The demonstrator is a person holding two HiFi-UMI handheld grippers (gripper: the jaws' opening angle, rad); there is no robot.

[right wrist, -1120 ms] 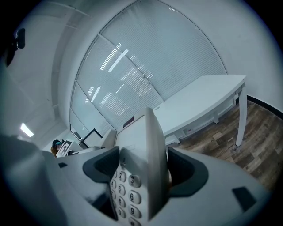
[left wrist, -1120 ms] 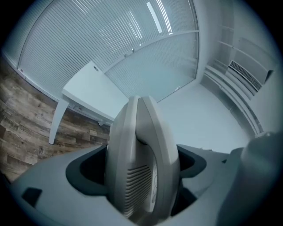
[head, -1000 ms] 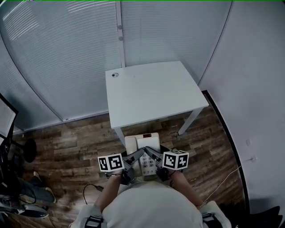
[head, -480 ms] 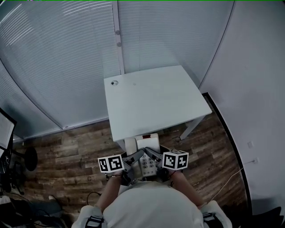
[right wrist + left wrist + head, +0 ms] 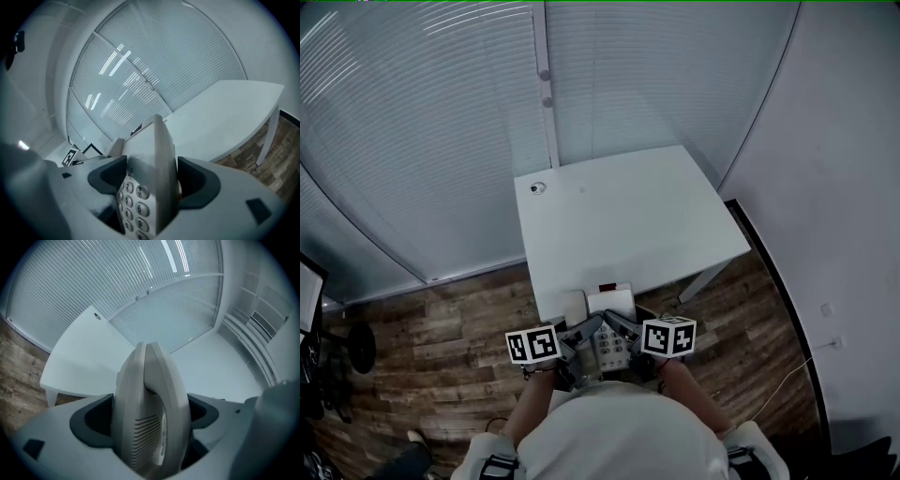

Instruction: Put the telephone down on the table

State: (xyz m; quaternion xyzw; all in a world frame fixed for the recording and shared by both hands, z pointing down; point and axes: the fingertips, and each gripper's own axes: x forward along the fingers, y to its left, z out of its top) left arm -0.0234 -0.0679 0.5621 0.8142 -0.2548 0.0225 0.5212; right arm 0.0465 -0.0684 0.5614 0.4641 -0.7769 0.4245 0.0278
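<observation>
A white desk telephone (image 5: 605, 314) with a keypad and a handset on its left side is carried in front of the person, its far end over the near edge of the white table (image 5: 628, 216). My left gripper (image 5: 579, 336) is shut on the handset side (image 5: 150, 418). My right gripper (image 5: 621, 330) is shut on the telephone's keypad side (image 5: 150, 187). In both gripper views the jaws press against the telephone's body from either side. The table (image 5: 79, 362) (image 5: 229, 112) lies ahead beyond the telephone.
The table stands against a glass partition with blinds (image 5: 469, 112) and near a white wall (image 5: 834, 169) on the right. A small round cable grommet (image 5: 537, 187) sits at the table's far left corner. Wood-pattern floor (image 5: 441, 328) surrounds the table; a white cable (image 5: 787, 375) trails at right.
The person has stepped closer to the table: it sits lower and larger in the head view, and the telephone's far end now overlaps its near edge. Both grips are unchanged.
</observation>
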